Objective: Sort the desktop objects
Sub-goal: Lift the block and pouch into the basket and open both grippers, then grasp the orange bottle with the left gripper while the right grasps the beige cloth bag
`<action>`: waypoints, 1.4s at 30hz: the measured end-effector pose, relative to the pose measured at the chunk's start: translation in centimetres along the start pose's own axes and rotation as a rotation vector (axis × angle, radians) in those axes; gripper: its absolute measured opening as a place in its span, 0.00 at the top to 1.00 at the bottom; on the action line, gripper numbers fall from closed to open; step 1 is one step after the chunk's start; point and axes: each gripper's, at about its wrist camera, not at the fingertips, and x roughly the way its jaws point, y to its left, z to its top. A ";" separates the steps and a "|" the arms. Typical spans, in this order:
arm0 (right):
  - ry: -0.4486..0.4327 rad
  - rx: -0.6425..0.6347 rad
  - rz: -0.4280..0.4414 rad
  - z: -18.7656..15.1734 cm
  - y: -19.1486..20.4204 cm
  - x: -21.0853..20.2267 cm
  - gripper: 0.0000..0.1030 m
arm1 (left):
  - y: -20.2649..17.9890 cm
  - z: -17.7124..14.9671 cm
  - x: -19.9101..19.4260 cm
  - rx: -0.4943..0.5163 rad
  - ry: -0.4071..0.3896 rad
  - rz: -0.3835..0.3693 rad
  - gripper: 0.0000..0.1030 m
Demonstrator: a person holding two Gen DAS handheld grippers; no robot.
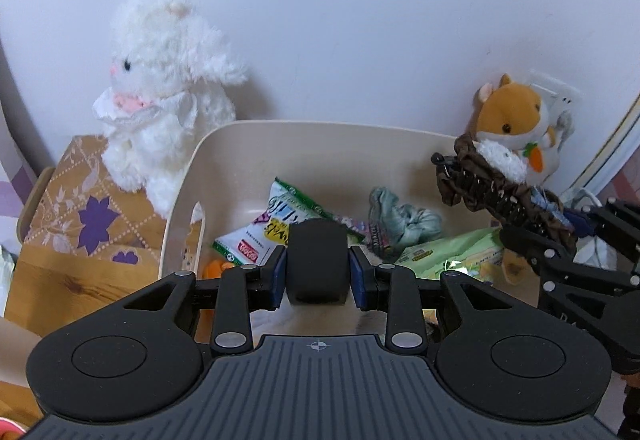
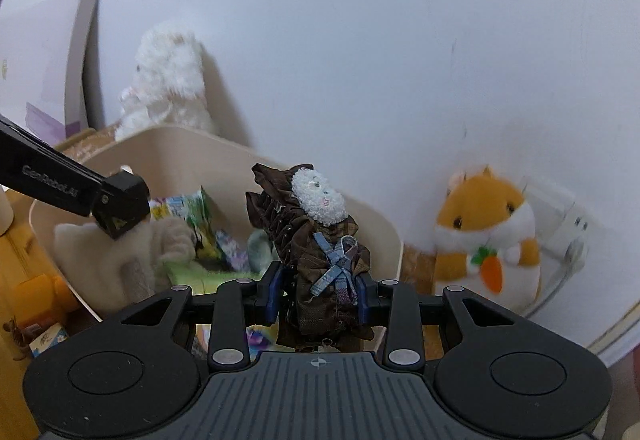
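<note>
My left gripper is shut on a black rounded block and holds it over the near side of a cream storage bin. The bin holds snack packets, a pale blue scrunchie and a green wipes pack. My right gripper is shut on a brown fabric hair clip with a white fuzzy patch and a blue plaid bow, held above the bin's right rim. That clip and gripper also show at the right of the left wrist view. A beige plush lies in the bin under the left gripper.
A white plush rabbit sits on a patterned brown box left of the bin. An orange hamster plush with a carrot leans on the wall at right, beside a white socket and cable. A yellow object stands at far left.
</note>
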 end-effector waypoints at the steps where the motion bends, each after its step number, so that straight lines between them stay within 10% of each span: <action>1: 0.007 0.011 0.007 -0.1 0.0 0.2 0.67 | 0.1 0.0 0.2 -0.006 0.009 0.000 0.55; 6: 0.012 0.031 0.014 -0.6 0.1 0.0 0.47 | 1.3 -0.2 0.3 -0.072 0.026 -0.001 0.30; 17: -0.010 -0.025 -0.003 -0.8 2.1 -1.7 0.16 | 2.7 -0.5 -1.3 -0.080 0.020 -0.003 0.29; 42: -0.003 0.155 -0.009 -7.7 8.9 -12.6 0.00 | 8.7 -8.1 -4.9 0.139 0.120 -0.056 0.24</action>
